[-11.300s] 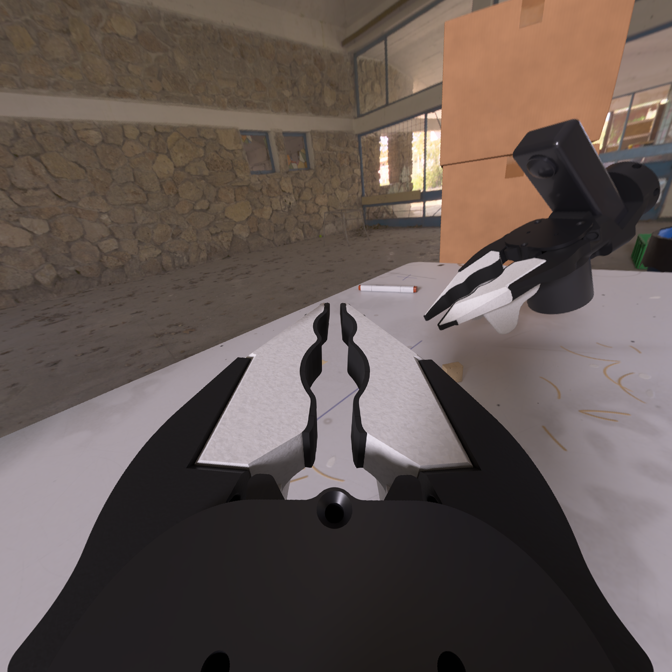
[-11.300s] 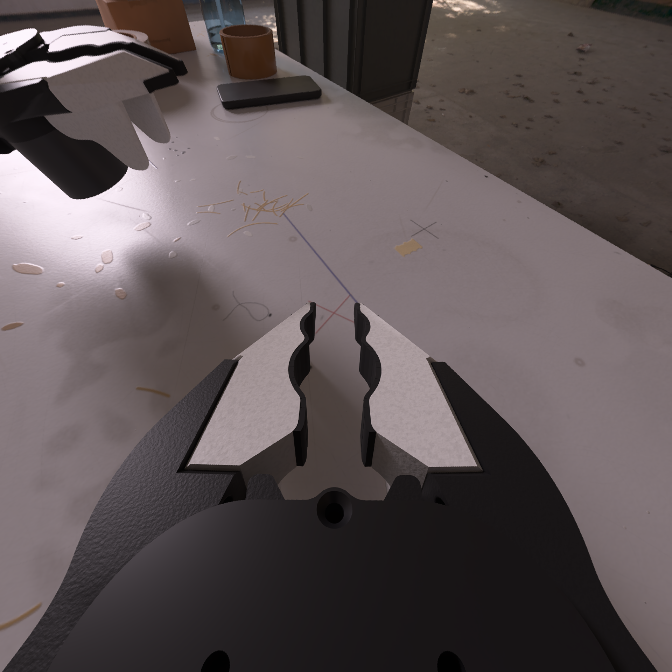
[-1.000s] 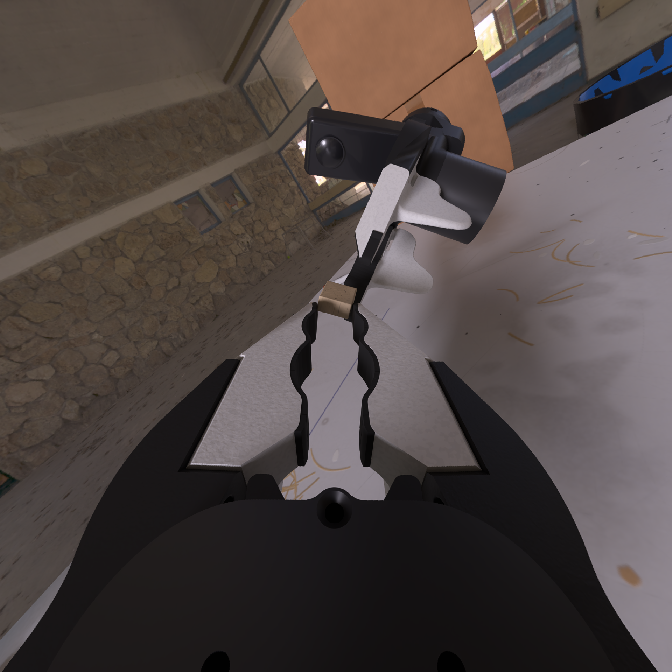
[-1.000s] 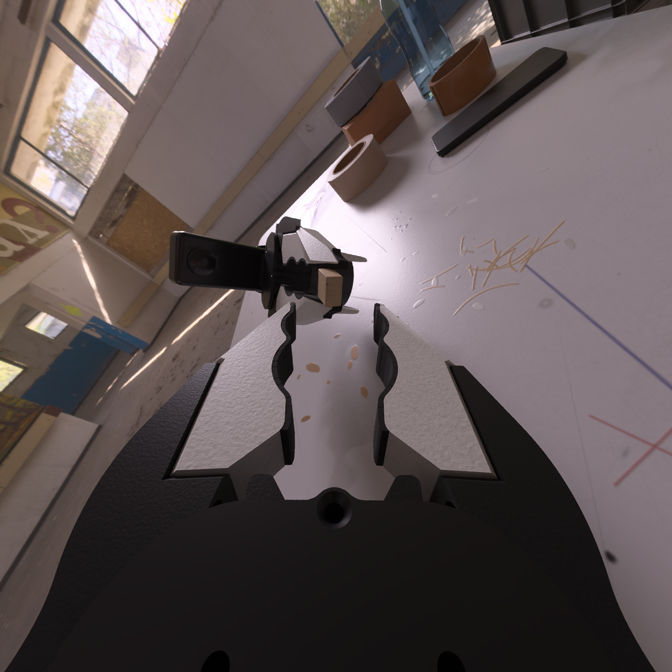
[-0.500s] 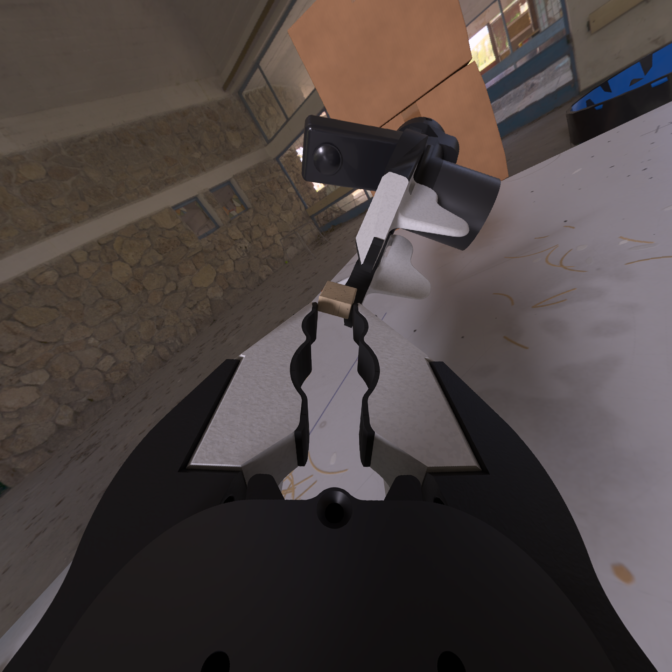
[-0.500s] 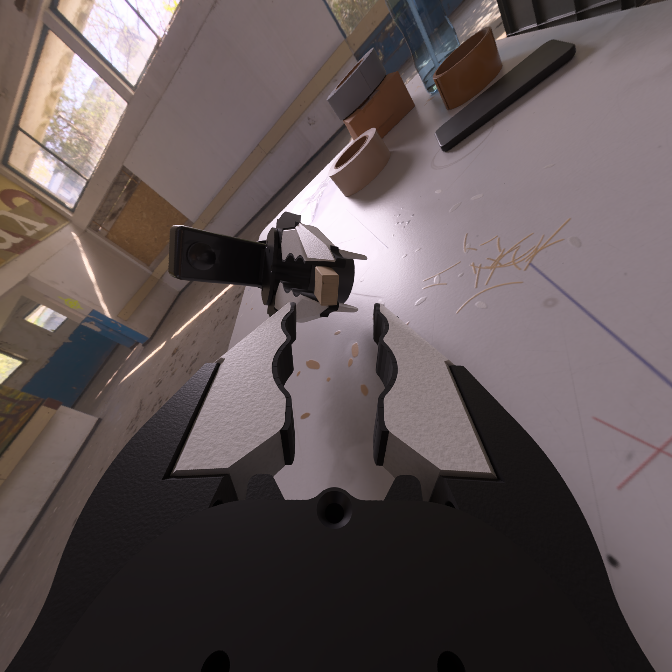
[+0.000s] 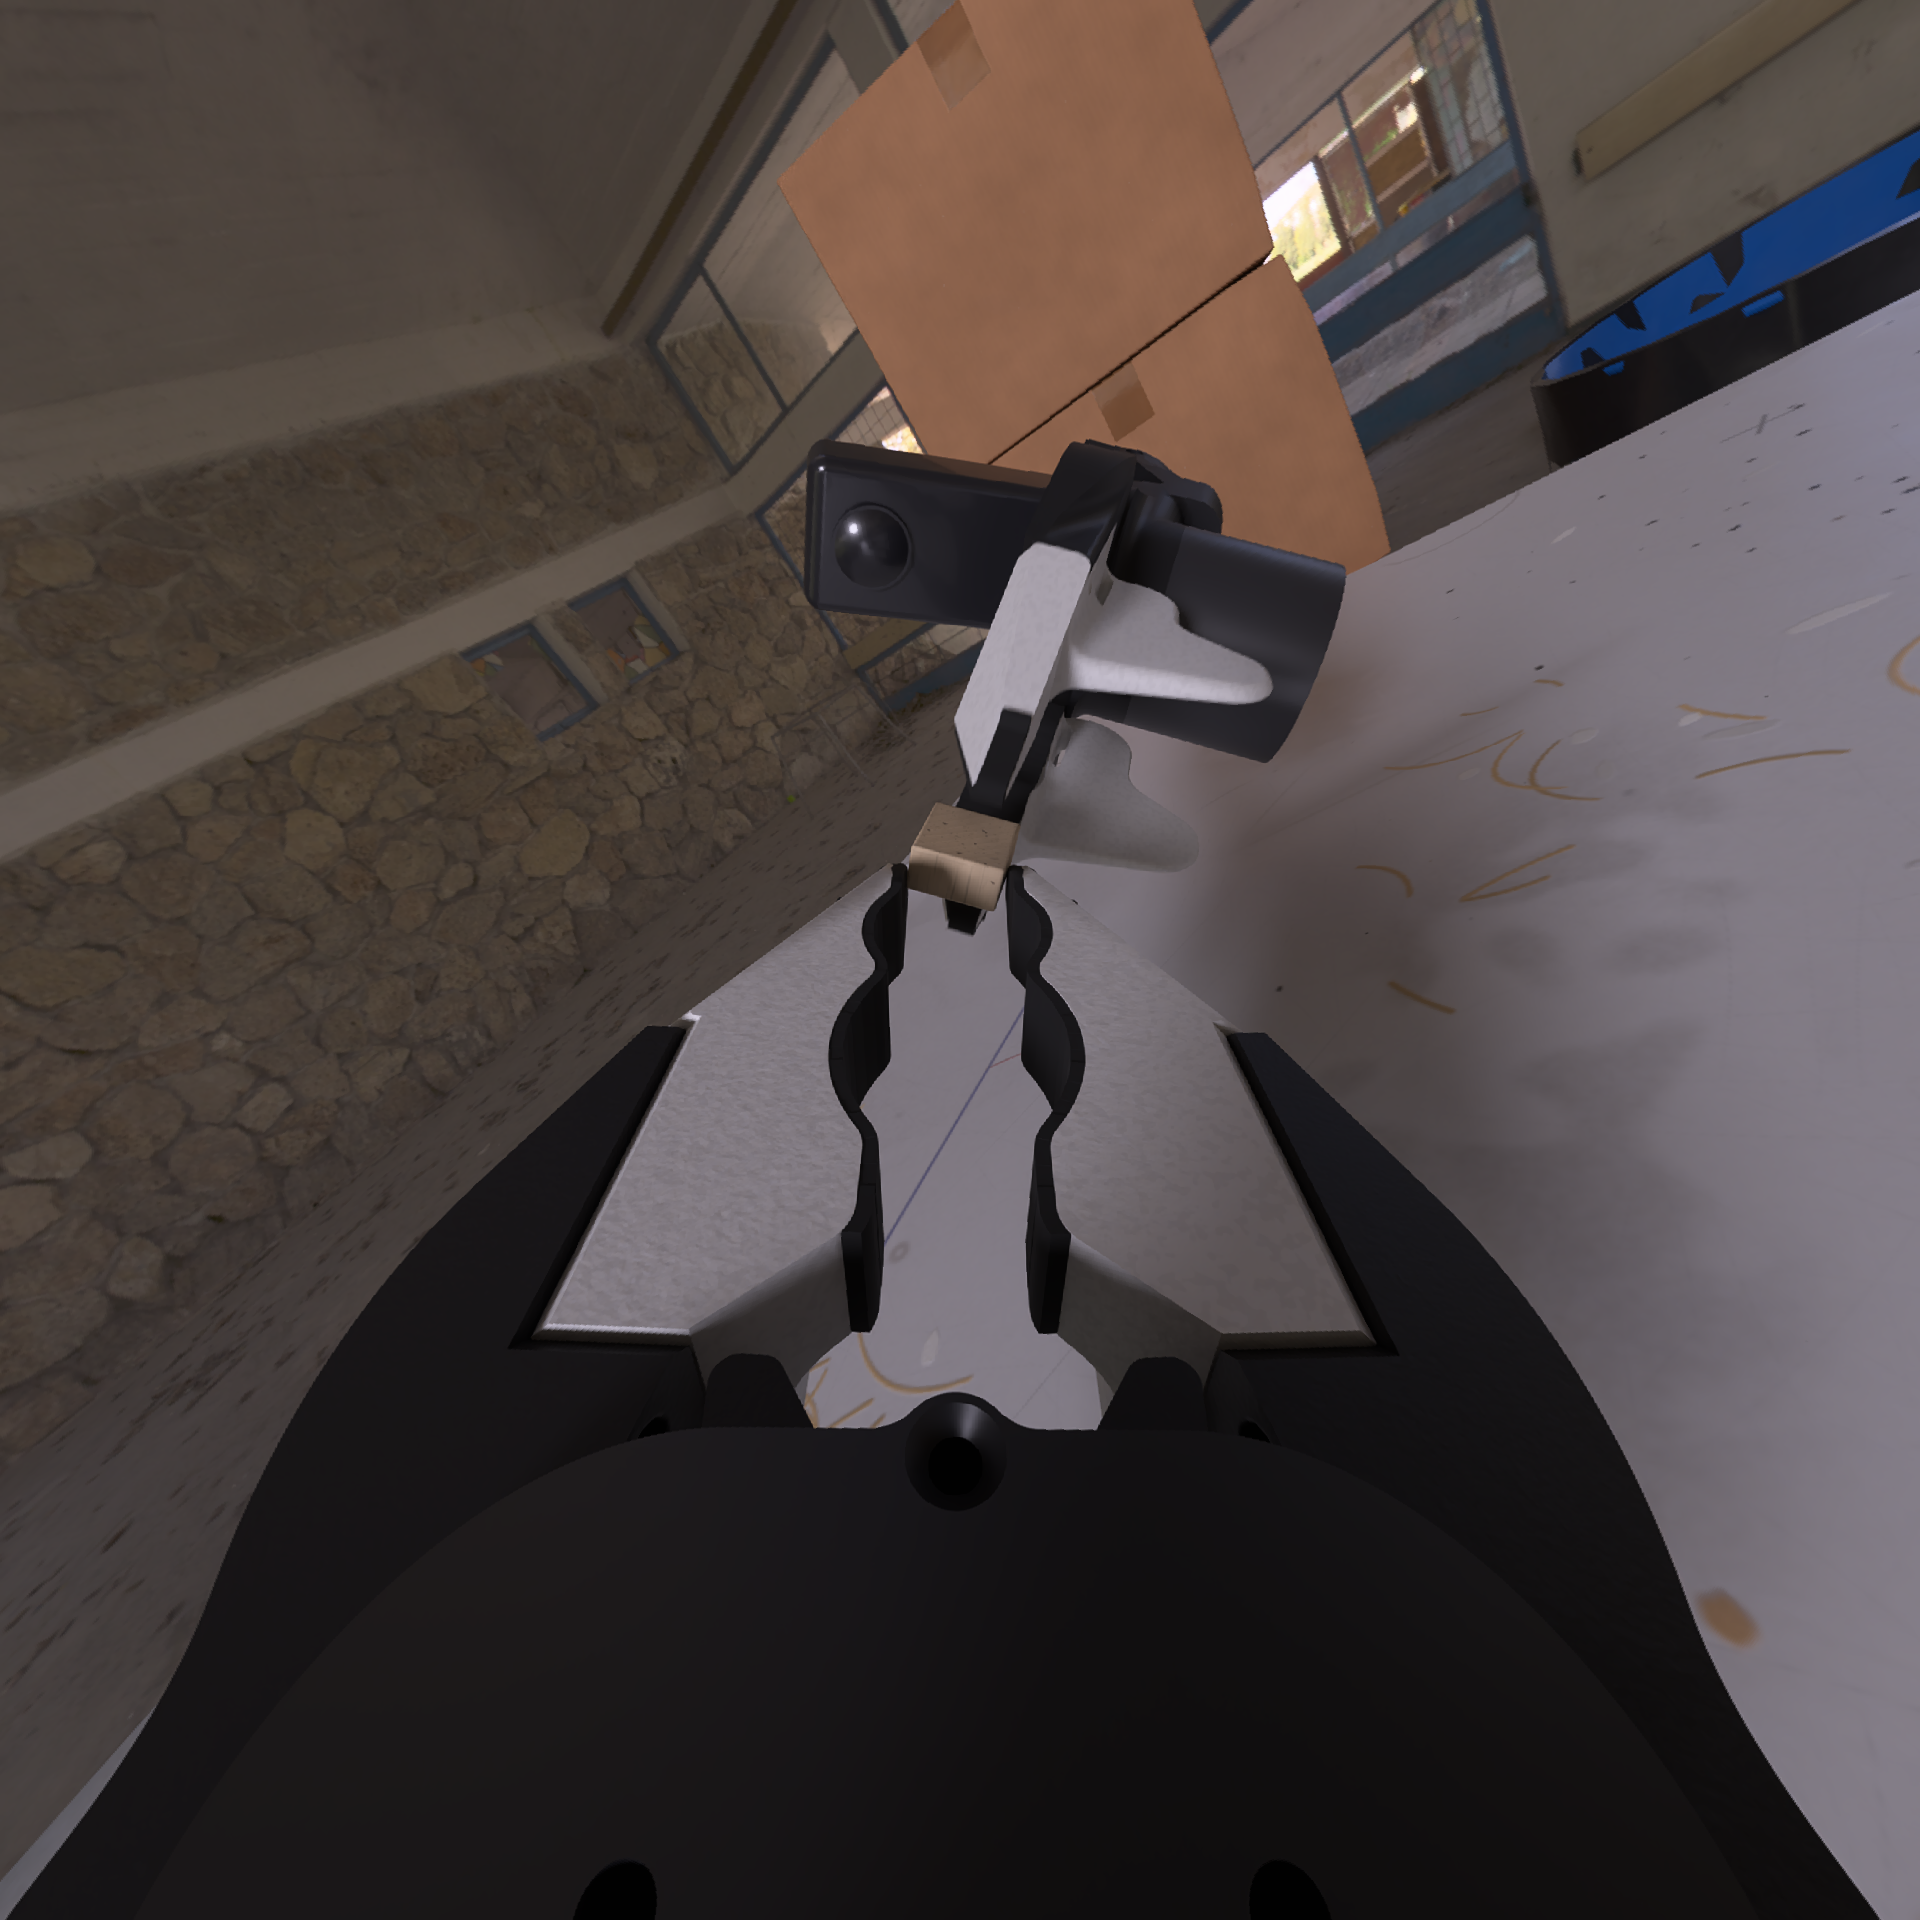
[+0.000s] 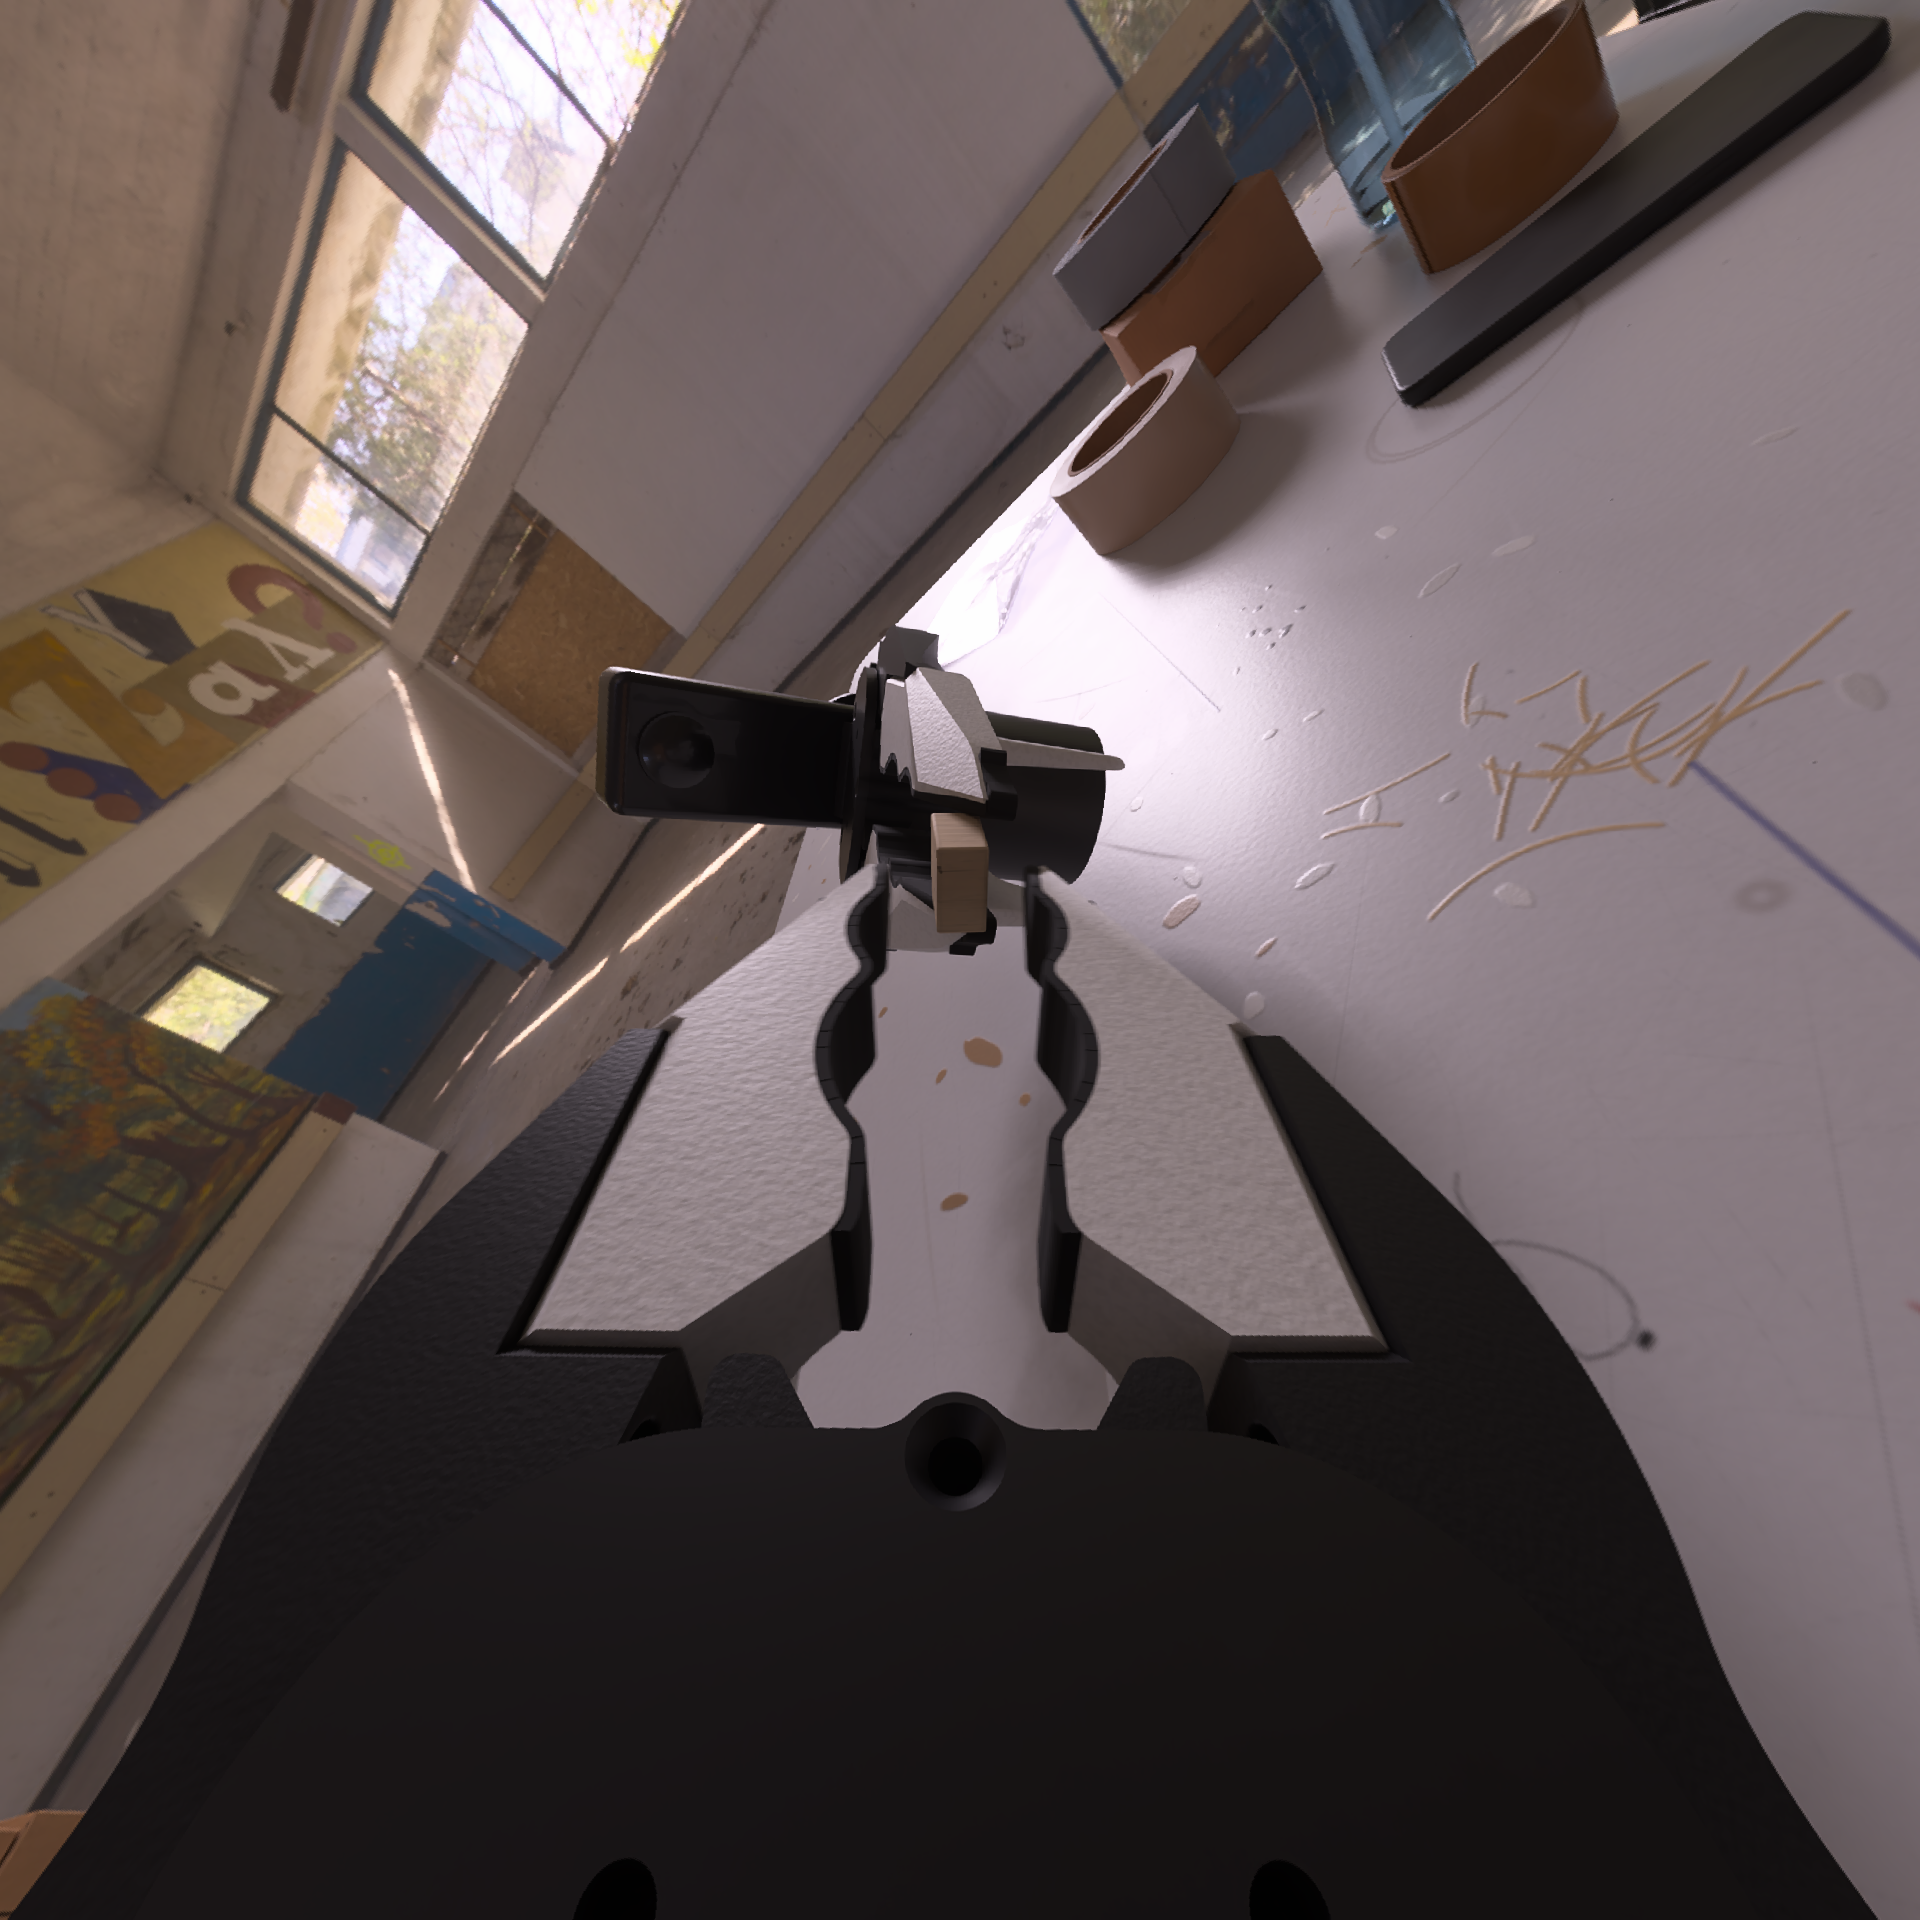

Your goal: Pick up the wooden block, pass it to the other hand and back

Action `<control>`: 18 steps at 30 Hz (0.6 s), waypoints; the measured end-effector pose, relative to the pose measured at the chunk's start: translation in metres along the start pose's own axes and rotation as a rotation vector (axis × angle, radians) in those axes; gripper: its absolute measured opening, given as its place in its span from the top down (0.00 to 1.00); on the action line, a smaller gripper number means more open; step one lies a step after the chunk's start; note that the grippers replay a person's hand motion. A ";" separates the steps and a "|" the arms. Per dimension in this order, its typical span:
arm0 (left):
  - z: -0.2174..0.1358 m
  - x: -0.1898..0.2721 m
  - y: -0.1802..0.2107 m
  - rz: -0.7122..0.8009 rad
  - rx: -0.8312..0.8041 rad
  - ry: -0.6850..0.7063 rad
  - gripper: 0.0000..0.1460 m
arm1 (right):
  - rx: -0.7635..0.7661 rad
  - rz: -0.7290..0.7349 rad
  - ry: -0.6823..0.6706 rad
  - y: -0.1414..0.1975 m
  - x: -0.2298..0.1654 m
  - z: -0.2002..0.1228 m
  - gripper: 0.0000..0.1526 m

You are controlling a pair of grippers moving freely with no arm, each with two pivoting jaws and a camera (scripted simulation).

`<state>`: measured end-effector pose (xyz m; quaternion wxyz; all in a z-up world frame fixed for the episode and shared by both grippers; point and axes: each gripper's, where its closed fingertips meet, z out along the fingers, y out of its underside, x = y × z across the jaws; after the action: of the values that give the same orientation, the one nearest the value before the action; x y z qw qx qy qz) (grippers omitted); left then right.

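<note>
A: Any lettering in sight?
B: Only in the right wrist view; a yellow painted panel [image 8: 62, 675] at upper left bears large brown and white letters [image 8: 223, 681], seen tilted; black arrows [image 8: 42, 842] and dark dots [image 8: 62, 774] sit beside them.
A: And the left wrist view?
B: Nothing legible there.

The left black-and-white tongs [image 7: 958, 885] are clamping the small pale wooden block [image 7: 958, 854] at their tips; the right tongs [image 7: 992, 831] are touching it above the white table [image 7: 1558, 1039].
</note>
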<state>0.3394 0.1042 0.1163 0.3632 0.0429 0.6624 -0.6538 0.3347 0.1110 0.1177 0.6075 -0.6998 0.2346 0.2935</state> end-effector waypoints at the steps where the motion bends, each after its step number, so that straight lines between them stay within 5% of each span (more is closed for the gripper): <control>1: 0.000 0.001 0.000 0.001 -0.001 0.002 0.87 | -0.005 -0.003 0.000 0.001 0.000 0.000 0.89; 9: 0.002 0.001 0.005 -0.015 -0.028 0.010 0.87 | -0.015 -0.055 0.054 0.002 0.005 0.000 0.94; 13: 0.001 0.000 0.007 -0.052 -0.035 0.010 0.69 | 0.021 -0.081 0.061 -0.003 0.006 -0.004 0.94; 18: -0.006 -0.013 0.015 -0.152 -0.085 -0.007 0.67 | 0.104 -0.063 -0.001 -0.012 0.004 -0.016 0.94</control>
<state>0.3546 0.1169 0.1098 0.3164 -0.0251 0.6898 -0.6508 0.3473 0.0969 0.1249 0.6520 -0.6744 0.2271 0.2618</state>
